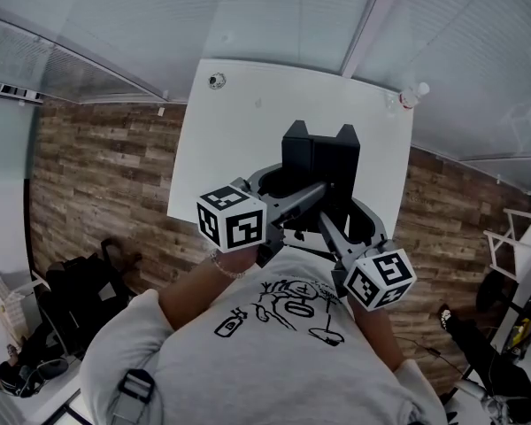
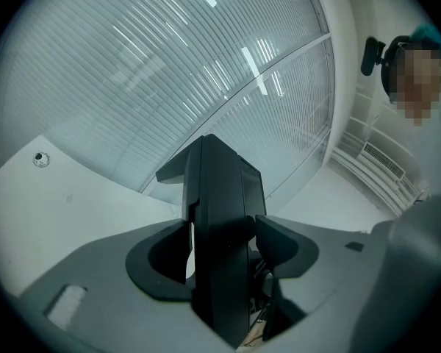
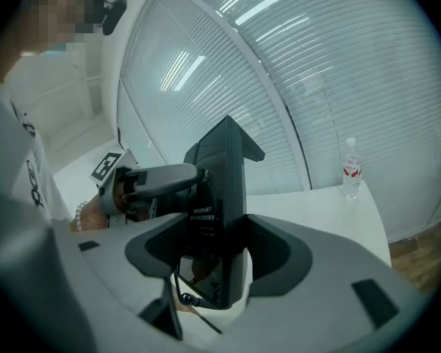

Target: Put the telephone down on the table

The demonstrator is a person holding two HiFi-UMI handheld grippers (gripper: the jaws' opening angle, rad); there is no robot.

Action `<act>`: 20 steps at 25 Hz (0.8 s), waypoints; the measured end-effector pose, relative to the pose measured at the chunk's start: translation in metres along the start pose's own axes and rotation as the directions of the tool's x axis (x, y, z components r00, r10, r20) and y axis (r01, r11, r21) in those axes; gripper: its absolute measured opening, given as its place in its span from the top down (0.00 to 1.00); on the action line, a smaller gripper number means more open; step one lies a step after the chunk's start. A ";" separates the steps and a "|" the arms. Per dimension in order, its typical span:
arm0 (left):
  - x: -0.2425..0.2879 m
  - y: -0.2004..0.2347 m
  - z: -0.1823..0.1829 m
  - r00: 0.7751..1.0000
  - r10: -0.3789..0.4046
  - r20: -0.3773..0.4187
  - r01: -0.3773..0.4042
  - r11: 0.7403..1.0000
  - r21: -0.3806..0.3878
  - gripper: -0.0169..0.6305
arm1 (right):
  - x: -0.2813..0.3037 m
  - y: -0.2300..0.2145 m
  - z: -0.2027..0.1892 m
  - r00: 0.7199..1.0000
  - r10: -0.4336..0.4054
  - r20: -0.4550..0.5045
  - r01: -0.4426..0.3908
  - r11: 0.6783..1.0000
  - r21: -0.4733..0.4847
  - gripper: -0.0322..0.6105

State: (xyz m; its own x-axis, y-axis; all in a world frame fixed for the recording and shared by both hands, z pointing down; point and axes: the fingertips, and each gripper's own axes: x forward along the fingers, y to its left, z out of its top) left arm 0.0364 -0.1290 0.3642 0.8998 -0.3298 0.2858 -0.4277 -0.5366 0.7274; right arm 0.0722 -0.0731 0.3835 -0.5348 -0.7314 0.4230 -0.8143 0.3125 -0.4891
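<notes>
Room: slatted blinds (image 1: pixel 203 16) behind glass on the far sides; wood-plank floor (image 1: pixel 97 184) either side of the desk.

Desk (image 1: pixel 221 149): white top, mostly bare. The left half and the far middle are open. A black bag (image 1: pixel 80 299) sits on the floor off the near-left corner, and a white rack (image 1: pixel 513 237) stands well off the right edge.

Telephone (image 1: pixel 323 162): black, boxy, stood upright, with two raised points on its top edge. It is over the middle of the desk, nearer the near edge. A printed label on one face is too small to read. A thin dark cord (image 3: pixel 178 293) trails from its lower end. Cannot tell whether that end touches the desk.

Left gripper (image 2: pixel 222 245): jaws clamped on the telephone's body from the near-left.

Right gripper (image 3: pixel 220 234): jaws spread wide and closed around the same body from the near-right, so both grippers carry it.

Bottle (image 1: pixel 415 95): clear, red label, upright at the far-right corner, well apart from the telephone.

Small round item (image 1: pixel 217 81): at the far-left corner, too small to identify.
</notes>
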 end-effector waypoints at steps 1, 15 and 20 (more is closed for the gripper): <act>0.001 0.001 -0.003 1.000 0.001 -0.005 -0.001 1.000 -0.003 0.56 | 0.000 -0.001 -0.003 1.000 -0.002 -0.005 0.002 1.000 0.006 0.58; 0.015 0.024 -0.050 0.998 0.007 -0.068 -0.012 0.998 -0.064 0.56 | 0.000 -0.021 -0.050 0.997 -0.027 -0.067 0.031 0.998 0.061 0.58; 0.025 0.038 -0.060 0.996 0.003 -0.084 -0.009 0.997 -0.076 0.56 | 0.008 -0.033 -0.061 0.996 -0.039 -0.080 0.045 0.996 0.076 0.58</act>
State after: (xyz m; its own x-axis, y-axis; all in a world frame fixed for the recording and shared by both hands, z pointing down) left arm 0.0475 -0.1110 0.4361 0.9026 -0.2649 0.3393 -0.4283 -0.4733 0.7698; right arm 0.0808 -0.0523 0.4500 -0.5187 -0.6925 0.5014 -0.8182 0.2320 -0.5260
